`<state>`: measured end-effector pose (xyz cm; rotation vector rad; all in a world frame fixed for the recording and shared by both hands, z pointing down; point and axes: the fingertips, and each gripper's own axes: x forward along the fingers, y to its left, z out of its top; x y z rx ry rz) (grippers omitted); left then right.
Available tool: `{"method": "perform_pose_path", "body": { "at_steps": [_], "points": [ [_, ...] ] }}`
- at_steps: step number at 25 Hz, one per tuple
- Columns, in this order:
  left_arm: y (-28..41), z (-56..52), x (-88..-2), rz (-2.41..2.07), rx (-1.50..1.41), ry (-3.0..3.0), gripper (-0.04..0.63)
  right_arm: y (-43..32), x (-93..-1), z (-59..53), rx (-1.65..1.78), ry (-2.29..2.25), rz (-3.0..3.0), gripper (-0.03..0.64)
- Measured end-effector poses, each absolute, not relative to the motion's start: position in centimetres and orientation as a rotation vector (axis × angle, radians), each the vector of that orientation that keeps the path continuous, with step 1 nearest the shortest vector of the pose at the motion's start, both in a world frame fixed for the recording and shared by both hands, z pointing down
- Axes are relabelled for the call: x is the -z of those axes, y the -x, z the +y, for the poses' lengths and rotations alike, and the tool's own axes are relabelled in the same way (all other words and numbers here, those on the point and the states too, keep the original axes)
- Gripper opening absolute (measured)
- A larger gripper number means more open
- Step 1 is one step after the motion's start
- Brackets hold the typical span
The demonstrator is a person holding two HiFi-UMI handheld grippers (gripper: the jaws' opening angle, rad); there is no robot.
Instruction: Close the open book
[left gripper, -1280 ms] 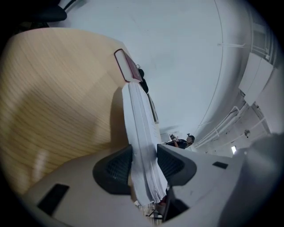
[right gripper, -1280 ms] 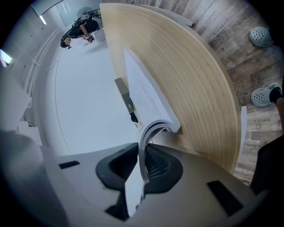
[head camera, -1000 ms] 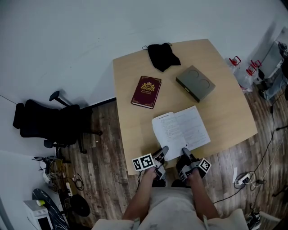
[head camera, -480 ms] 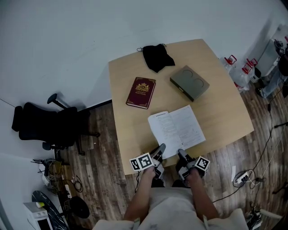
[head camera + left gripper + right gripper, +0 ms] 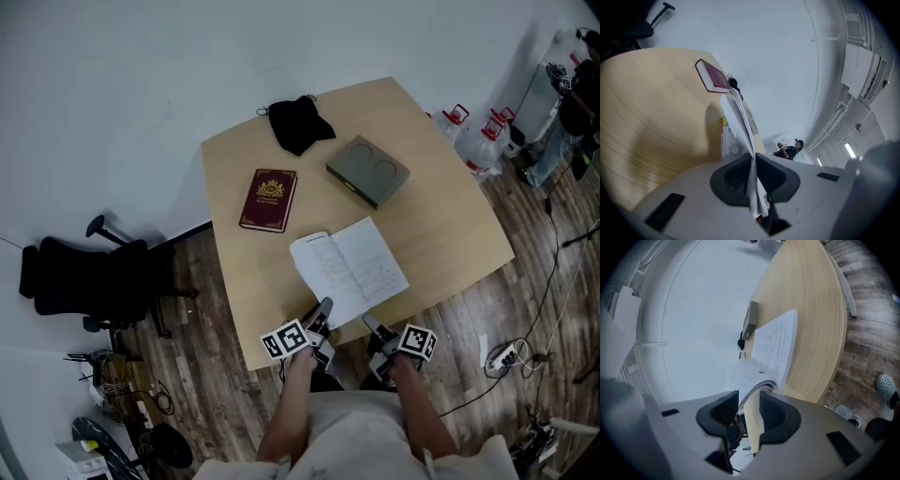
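Observation:
The open book (image 5: 349,270) lies with white printed pages up, near the front edge of the wooden table (image 5: 450,234). My left gripper (image 5: 322,309) is at the book's near left corner. In the left gripper view this gripper (image 5: 752,166) is shut on a thin sheaf of pages (image 5: 738,112) standing on edge. My right gripper (image 5: 370,326) is at the near right corner. In the right gripper view this one (image 5: 749,404) holds a thicker curl of pages and a cream cover strip between its pads, with the rest of the book (image 5: 776,343) beyond.
A dark red book (image 5: 268,200), a grey box (image 5: 367,172) and a black cloth (image 5: 298,124) lie farther back on the table. A black office chair (image 5: 84,277) stands left, water bottles (image 5: 473,141) right, cables (image 5: 502,356) on the wood floor. A person (image 5: 790,149) is far off.
The table and book have slid left in the head view. Both grippers stay at the book's near edge and sit a little closer to the person's body.

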<state>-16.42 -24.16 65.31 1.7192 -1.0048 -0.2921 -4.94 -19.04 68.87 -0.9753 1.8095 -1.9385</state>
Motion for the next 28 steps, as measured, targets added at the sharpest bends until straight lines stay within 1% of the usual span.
{"method": "perform_pose_path", "body": {
  "at_steps": [17, 23, 28],
  "points": [
    [11.5, -25.9, -65.2, -0.991, 0.259, -1.739, 0.046, -0.5, -66.3, -19.6, 1.715, 1.111, 2.141, 0.150],
    [9.5, -26.7, -65.5, -0.996, 0.224, -1.739, 0.046, -2.6, -65.4, -19.8, 1.519, 1.257, 2.415, 0.150],
    [7.6, -27.5, -66.1, -1.016, 0.192, -1.740, 0.046, -3.5, -64.8, -20.1, 1.384, 1.270, 2.601, 0.150]
  ]
}}
